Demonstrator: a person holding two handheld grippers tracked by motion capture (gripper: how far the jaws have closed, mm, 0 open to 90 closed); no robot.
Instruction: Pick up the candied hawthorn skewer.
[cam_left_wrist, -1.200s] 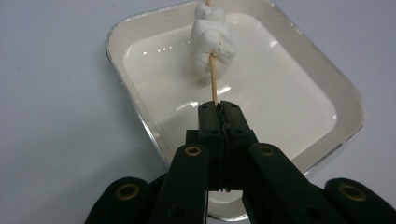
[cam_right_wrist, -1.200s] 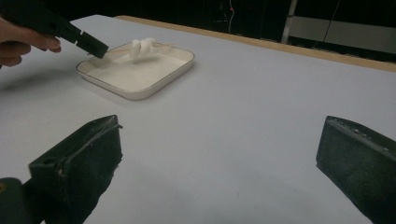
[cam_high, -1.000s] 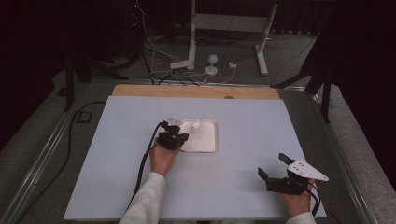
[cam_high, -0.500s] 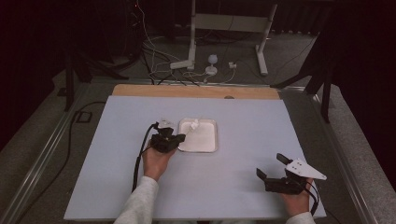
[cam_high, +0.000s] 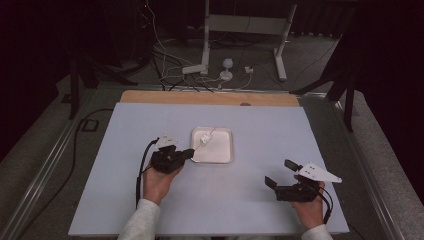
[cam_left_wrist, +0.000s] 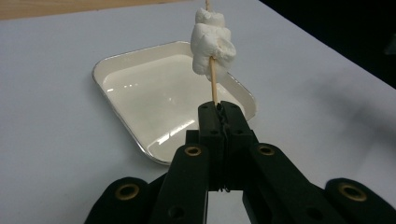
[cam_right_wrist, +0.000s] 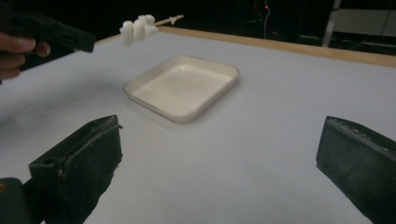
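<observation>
Skewer tip beyond top edge

The left gripper rises from the bottom edge, its two black jaws pressed together on the lower end of a thin wooden skewer. The skewer stands nearly upright from the jaw tips and runs out past the top edge. Threaded on it, well above the jaws, are white marshmallows bunched into one lumpy mass. Behind the skewer lies a shallow cream-white tray with rounded corners and a raised rim, its glossy floor catching reflections. The tray sits on a pale table surface, and its near rim lies just beyond the jaws. Past the tray, a strip of wooden edge borders the table.
</observation>
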